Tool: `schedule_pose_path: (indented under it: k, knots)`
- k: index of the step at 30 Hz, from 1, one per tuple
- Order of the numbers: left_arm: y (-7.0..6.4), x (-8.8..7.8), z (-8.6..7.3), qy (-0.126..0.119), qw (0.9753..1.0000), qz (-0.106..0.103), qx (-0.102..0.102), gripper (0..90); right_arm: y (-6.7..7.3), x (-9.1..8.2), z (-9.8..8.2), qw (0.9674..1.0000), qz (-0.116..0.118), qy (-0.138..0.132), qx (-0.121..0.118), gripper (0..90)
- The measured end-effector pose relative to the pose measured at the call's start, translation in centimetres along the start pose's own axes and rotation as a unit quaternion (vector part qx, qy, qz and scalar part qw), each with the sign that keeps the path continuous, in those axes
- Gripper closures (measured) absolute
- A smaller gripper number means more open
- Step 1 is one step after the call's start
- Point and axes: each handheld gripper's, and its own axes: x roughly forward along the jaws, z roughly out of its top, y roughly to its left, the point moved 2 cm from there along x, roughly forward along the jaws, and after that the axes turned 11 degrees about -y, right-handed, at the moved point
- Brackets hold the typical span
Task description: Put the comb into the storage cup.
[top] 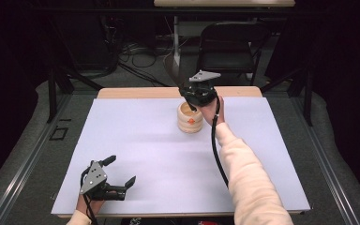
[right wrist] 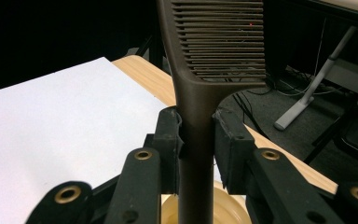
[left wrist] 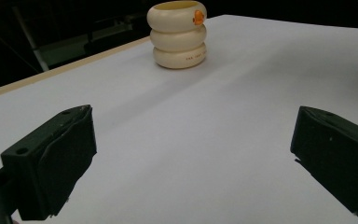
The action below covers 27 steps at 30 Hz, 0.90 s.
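A cream ribbed holder point(top: 190, 119) point(left wrist: 178, 35) with a small orange mark stands at the far middle of the white sheet point(top: 145, 150). Directly above it, my right gripper point(top: 198, 93) point(right wrist: 198, 135) is shut on the handle of a dark brown comb point(right wrist: 214, 46). The comb's teeth point away from the camera, and its handle runs down over the holder's open top point(right wrist: 230, 210). Near the front left corner, my left gripper point(top: 121, 171) point(left wrist: 193, 154) rests low over the sheet, open, with nothing between its jaws.
The sheet covers a wooden table whose far edge point(top: 136, 93) shows bare. Behind the table stand a black chair point(top: 232, 42) and a white table leg point(right wrist: 314, 79), with cables on the floor. Dark metal rails point(top: 23, 154) run along both sides.
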Motion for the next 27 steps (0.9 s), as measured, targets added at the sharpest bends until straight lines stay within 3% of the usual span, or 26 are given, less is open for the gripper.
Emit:
schedule_pose_path:
  k: [27]
  knots:
    - [0.0,0.0,0.0,-0.002,1.0000,0.000,-0.001,0.3,-0.2,0.6,-1.6,1.0000,0.001,0.003,-0.008,72.4]
